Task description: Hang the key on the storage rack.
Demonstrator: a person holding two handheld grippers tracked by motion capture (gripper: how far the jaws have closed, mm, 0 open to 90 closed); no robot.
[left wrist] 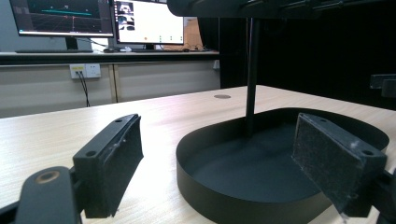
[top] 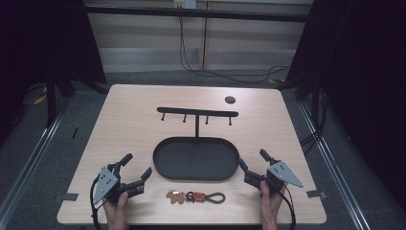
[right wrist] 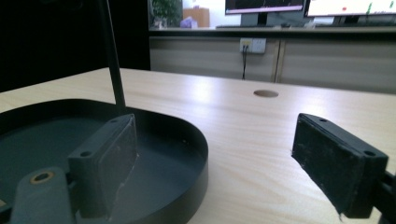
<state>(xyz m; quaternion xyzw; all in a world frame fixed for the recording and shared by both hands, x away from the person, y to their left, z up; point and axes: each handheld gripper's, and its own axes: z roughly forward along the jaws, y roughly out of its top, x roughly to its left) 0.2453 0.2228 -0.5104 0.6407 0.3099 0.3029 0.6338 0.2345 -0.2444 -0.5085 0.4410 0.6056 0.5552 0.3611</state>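
Black oval tray [top: 165, 165] with hook stand [top: 197, 113] is set mid-table [top: 134, 110], long axis left-right. Keychain [top: 195, 196] is laid just in front, long axis left-right, loop end right. Left gripper [top: 139, 166] and right gripper [top: 253, 160] are held with jaws apart, empty, flanking the tray.

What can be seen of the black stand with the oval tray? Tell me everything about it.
The stand looks like matte black metal. A thin upright post rises from the back of a shallow oval tray with a low vertical wall, and carries a horizontal bar with four short pegs hanging down. Nothing hangs on the pegs and the tray is empty. It stands upright at the middle of the table, between the two open grippers, with nothing else touching it. The keychain lies just in front, apart.
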